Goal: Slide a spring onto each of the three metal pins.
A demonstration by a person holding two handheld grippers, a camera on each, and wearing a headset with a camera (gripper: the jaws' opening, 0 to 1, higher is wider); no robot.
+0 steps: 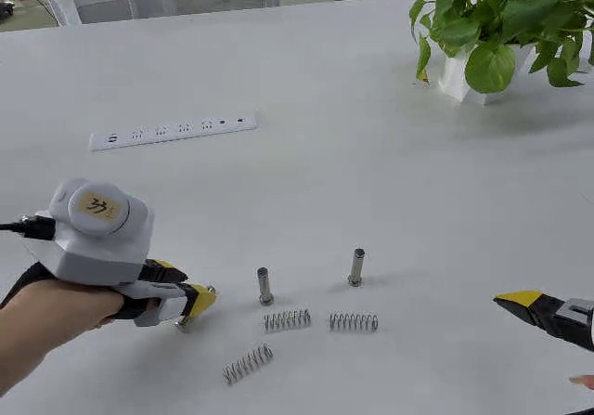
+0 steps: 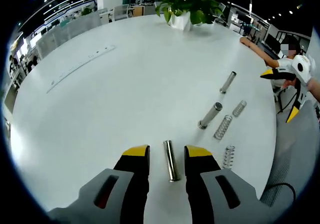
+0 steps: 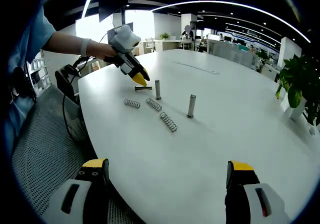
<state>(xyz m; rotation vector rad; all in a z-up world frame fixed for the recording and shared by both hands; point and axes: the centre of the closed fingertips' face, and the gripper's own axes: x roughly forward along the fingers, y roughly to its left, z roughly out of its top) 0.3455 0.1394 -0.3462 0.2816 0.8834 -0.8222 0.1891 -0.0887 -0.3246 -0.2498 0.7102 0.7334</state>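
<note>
While two pins [image 1: 264, 286] [image 1: 356, 267] are standing upright on the table [image 1: 371, 155], the third pin [image 2: 171, 160] is lying flat between the jaws of the left gripper [image 2: 166, 151]. These are sitting part-open, clear of the pin on both sides and gripping nothing. Three springs [image 1: 287, 319] [image 1: 354, 321] [image 1: 248, 363] are lying just beside the upright pins. The right gripper [image 3: 167, 164] is hovering at the table edge, jaws wide apart and empty.

Left gripper [image 1: 200, 302] at lower left, two upright pins [image 1: 265, 286], three springs [image 1: 287, 319] lying flat

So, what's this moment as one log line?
left claw: open, straddling lying pin | right claw: open, empty | upright pins: two | springs: three, loose
</note>
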